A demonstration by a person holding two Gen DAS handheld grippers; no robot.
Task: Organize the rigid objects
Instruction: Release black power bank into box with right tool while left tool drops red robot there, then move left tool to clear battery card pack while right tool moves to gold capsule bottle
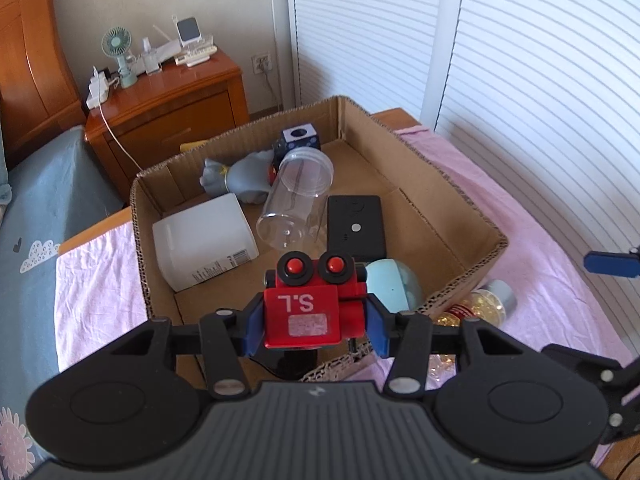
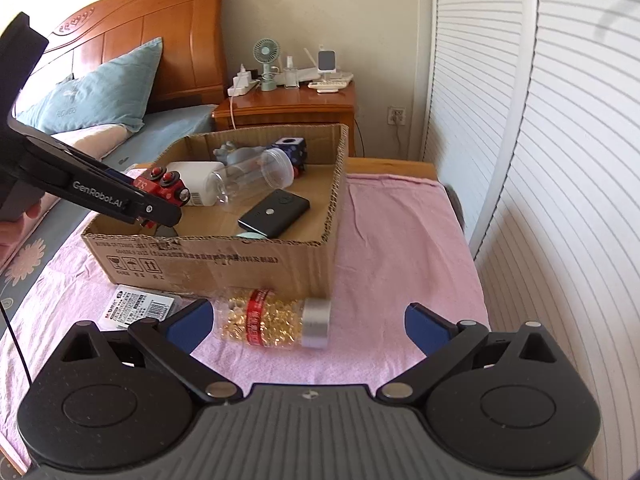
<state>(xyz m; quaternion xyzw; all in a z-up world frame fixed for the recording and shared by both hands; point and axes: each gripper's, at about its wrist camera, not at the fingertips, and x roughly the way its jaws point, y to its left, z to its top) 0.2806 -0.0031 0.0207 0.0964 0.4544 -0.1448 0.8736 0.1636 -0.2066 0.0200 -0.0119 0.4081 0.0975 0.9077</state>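
Pink cloth (image 2: pixel 400 240) covered the foot of the bed, with a bedside cabinet (image 2: pixel 288 104) and slatted doors behind, and on that cloth sat the open cardboard box (image 2: pixel 208 256) I was filling.

My left tool (image 1: pixel 316 320) was clenched on the red toy train (image 1: pixel 310 308), its blue pads pressed against the toy's two sides. From the right wrist view, the train hung above the near left corner of the box, clear of the floor of it. Already inside lay a white container (image 1: pixel 204 240), a clear jar (image 1: pixel 296 196) on its side, a black power bank (image 1: pixel 355 224), a grey figure (image 1: pixel 236 180), a dark cube (image 1: pixel 300 136) and a pale blue round thing (image 1: pixel 390 284) just below the train.

I judged the step in hand to be dropping the train into the box. The free patch of cardboard sat near the front left, so the next move called for lowering there, away from the blue round thing, before letting go.

My right tool (image 2: pixel 308 320) stood spread wide and held nothing, hovering over the bottle of gold beads (image 2: pixel 276 320), which lay on its side on the cloth just outside the box's front wall. A flat printed packet (image 2: pixel 140 306) lay beside it. That bottle looked like my next pick, and being round it could roll as the pads met it.
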